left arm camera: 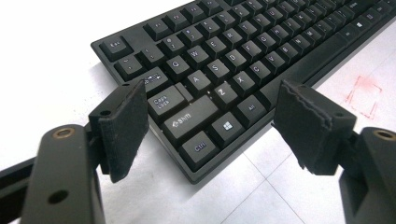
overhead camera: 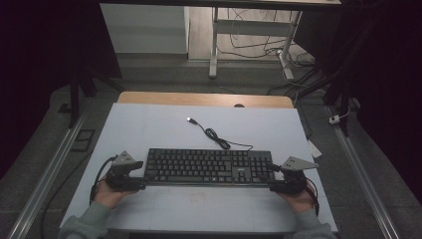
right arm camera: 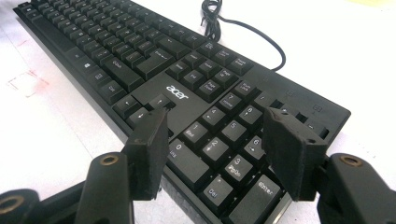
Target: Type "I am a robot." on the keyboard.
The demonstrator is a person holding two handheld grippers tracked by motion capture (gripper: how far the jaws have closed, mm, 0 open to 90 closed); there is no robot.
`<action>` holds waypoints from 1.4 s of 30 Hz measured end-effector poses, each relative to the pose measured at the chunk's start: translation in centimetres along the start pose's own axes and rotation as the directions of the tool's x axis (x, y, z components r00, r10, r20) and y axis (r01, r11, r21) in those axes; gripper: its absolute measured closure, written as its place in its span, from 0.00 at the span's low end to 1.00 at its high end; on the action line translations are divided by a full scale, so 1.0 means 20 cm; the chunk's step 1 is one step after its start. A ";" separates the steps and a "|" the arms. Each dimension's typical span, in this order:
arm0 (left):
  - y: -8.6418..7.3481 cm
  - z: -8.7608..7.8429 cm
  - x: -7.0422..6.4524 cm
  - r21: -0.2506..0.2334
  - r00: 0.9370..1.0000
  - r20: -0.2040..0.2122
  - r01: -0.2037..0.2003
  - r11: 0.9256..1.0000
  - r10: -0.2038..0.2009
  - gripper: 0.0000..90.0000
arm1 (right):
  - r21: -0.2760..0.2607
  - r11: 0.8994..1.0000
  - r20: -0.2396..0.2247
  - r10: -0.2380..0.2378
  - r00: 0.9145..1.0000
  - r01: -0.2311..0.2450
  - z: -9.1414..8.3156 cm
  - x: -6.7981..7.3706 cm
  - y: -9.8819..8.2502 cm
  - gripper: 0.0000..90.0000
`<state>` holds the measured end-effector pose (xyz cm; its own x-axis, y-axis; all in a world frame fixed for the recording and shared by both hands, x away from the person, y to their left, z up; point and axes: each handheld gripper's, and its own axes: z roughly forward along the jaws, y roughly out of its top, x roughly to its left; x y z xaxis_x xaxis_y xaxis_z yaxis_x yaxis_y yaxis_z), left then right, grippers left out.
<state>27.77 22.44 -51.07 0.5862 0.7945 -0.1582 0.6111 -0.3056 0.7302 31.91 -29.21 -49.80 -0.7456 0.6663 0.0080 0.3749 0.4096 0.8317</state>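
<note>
Keyboard (overhead camera: pixel 209 166) ends sit between spread fingers (left arm camera: pixel 122 126) (unpinched).

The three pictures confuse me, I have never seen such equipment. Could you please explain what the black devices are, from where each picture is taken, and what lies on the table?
A person sits at a table and holds a hand tool in each hand. Each tool is a gripper with two black jaws. The high view looks down from above: the left gripper is at the keyboard's left end, the right gripper at its right end. The other two pictures come from small cameras riding on the grippers, looking along their jaws.

On the white table cover lies a black keyboard; its cable with a USB plug trails behind it.

In the left gripper view the open jaws stand on either side of the corner with the Ctrl key. In the right gripper view they stand over the number pad. Nothing is held yet.
</note>
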 end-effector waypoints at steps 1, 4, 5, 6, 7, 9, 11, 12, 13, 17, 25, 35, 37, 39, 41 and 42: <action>0.00 0.00 0.00 0.001 1.000 -0.001 0.002 1.000 -0.002 0.29 | -0.002 1.000 -0.001 0.000 1.000 0.000 0.00 0.00 0.00 0.47; -0.01 -0.01 0.00 0.000 1.000 -0.003 0.001 1.000 -0.001 0.29 | -0.012 1.000 -0.005 0.005 1.000 -0.005 0.00 0.00 0.00 0.47; -0.01 -0.01 0.00 -0.002 1.000 -0.003 0.002 1.000 -0.002 0.29 | -0.012 1.000 -0.005 0.005 1.000 -0.005 0.00 0.00 0.00 0.47; -0.01 -0.01 0.00 -0.003 1.000 -0.004 0.002 1.000 -0.002 0.29 | -0.014 1.000 -0.001 0.006 1.000 -0.006 0.00 0.00 0.00 0.47; -0.01 -0.01 0.00 -0.005 1.000 -0.005 0.003 1.000 -0.003 0.30 | -0.010 1.000 0.003 0.003 1.000 -0.003 0.00 0.00 0.01 0.47; -0.01 -0.01 0.00 -0.004 1.000 -0.006 0.004 1.000 -0.004 0.30 | -0.009 1.000 -0.006 -0.002 1.000 0.002 0.01 0.00 0.01 0.47; -0.01 -0.01 0.00 -0.004 1.000 -0.007 0.002 1.000 -0.002 0.30 | -0.005 1.000 -0.002 -0.004 1.000 0.004 0.01 0.00 0.01 0.47; -0.01 -0.01 0.00 -0.005 1.000 -0.007 0.001 1.000 -0.001 0.30 | -0.005 1.000 -0.002 -0.004 1.000 0.004 0.01 0.00 0.01 0.47; -0.01 -0.01 0.00 -0.005 1.000 -0.007 0.003 1.000 -0.003 0.30 | -0.005 1.000 -0.001 -0.004 1.000 0.004 0.01 0.00 0.01 0.47; -0.01 -0.01 0.00 -0.003 1.000 -0.008 0.002 1.000 -0.002 0.30 | -0.009 1.000 -0.005 -0.002 1.000 0.002 0.01 0.00 0.01 0.47; 0.00 -0.02 0.01 -0.015 1.000 -0.010 0.008 1.000 -0.009 0.30 | -0.011 1.000 -0.006 -0.003 1.000 0.002 0.01 0.00 0.01 0.47; 0.01 -0.04 0.02 -0.049 1.000 -0.004 0.019 0.999 -0.019 0.34 | -0.013 1.000 -0.008 -0.004 1.000 0.004 0.02 0.01 0.02 0.47; 0.02 -0.04 0.02 -0.051 1.000 -0.003 0.018 0.999 -0.018 0.37 | -0.012 1.000 -0.008 -0.003 1.000 0.003 0.02 0.01 0.02 0.47; 0.02 -0.04 0.02 -0.051 1.000 -0.004 0.018 0.999 -0.018 0.42 | -0.016 1.000 -0.021 -0.001 1.000 0.001 0.03 0.01 0.03 0.47; 0.02 -0.04 0.02 -0.053 1.000 0.000 0.015 0.998 -0.015 0.48 | -0.028 1.000 -0.026 0.009 1.000 -0.010 0.03 0.02 0.03 0.47; 0.03 -0.04 0.02 -0.055 1.000 -0.001 0.014 0.998 -0.014 0.50 | -0.035 0.999 -0.028 0.010 1.000 -0.011 0.03 0.02 0.04 0.47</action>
<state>28.01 23.04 -50.29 0.5768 0.7995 -0.1679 0.5892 -0.2648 0.7634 32.28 -28.22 -49.54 -0.7566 0.6531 0.0320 0.3638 0.3798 0.8505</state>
